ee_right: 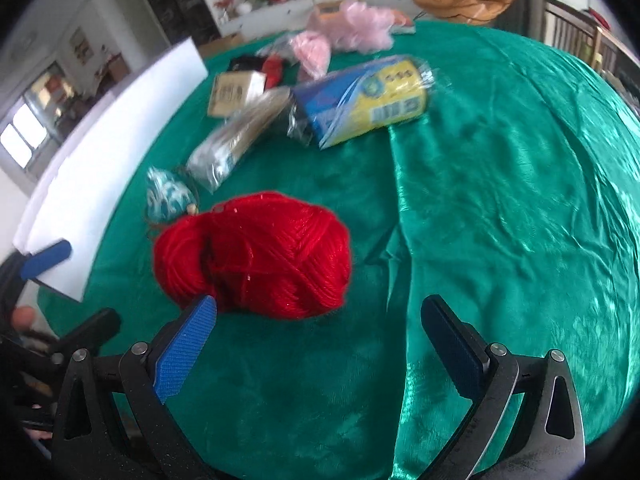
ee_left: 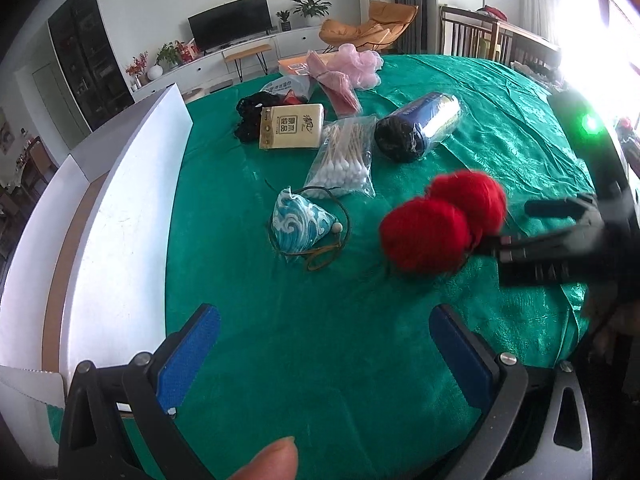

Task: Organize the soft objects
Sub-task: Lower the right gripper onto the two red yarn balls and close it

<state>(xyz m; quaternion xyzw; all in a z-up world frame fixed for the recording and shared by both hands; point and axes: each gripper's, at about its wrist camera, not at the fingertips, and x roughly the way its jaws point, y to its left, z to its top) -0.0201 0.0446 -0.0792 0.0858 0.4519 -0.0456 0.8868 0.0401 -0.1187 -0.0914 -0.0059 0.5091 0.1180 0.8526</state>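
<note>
A red yarn ball [ee_left: 440,226] [ee_right: 256,256] lies on the green cloth [ee_left: 340,360] [ee_right: 500,200]. My right gripper [ee_right: 320,340] [ee_left: 516,226] is open right behind it, its left pad [ee_right: 184,352] close to the yarn's near edge, with nothing between the jaws. My left gripper [ee_left: 324,344] is open over bare cloth, nearer the front edge, empty. A blue-and-white wave-pattern sachet [ee_left: 296,226] [ee_right: 168,194] with a cord sits left of the yarn. Farther back lie a pink mesh puff [ee_left: 356,66] [ee_right: 360,24] and a black knitted item [ee_left: 252,112].
An open white box [ee_left: 120,208] [ee_right: 120,140] stands along the left side of the table. Behind the yarn lie a bag of cotton swabs [ee_left: 344,156], a tissue pack [ee_left: 290,126], and a wrapped roll of bags [ee_left: 420,126] [ee_right: 360,104]. A thumb [ee_left: 272,460] shows at the bottom.
</note>
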